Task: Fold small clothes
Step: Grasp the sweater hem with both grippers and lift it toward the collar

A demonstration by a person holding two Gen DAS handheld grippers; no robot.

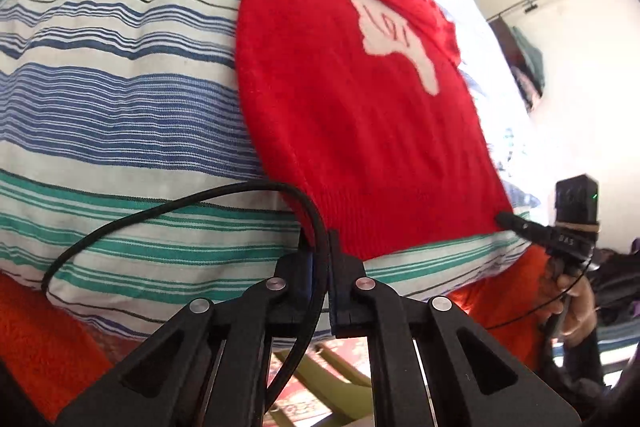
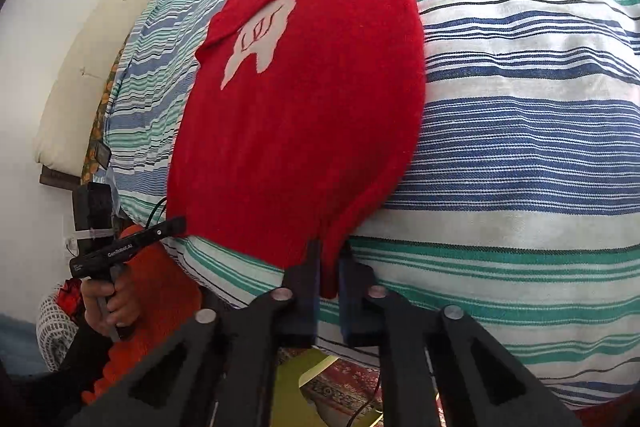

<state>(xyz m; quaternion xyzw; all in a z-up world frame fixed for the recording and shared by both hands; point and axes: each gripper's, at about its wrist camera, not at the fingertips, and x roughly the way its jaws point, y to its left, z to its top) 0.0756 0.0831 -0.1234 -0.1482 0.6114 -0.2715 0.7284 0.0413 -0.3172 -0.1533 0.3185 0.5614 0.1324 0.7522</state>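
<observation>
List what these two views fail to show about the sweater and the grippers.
- Sweater collar: cut off by the top edge, right wrist view.
- Left gripper hold: a cable crosses it, left wrist view.
- White motif: too small to read.
- Sweater underside: hidden against the striped sheet.

You get bright daylight in both views, and it falls evenly across the striped bedsheet (image 1: 120, 99) and the red sweater (image 1: 360, 131), with only soft shading along the folds. In the left wrist view the white wall (image 1: 580, 75) at your right blows out to glare and washes the detail there. Fisheye bulge curves the stripes strongly, and dark vignetting eats the corners. The linkage close to each lens reads slightly soft.
</observation>
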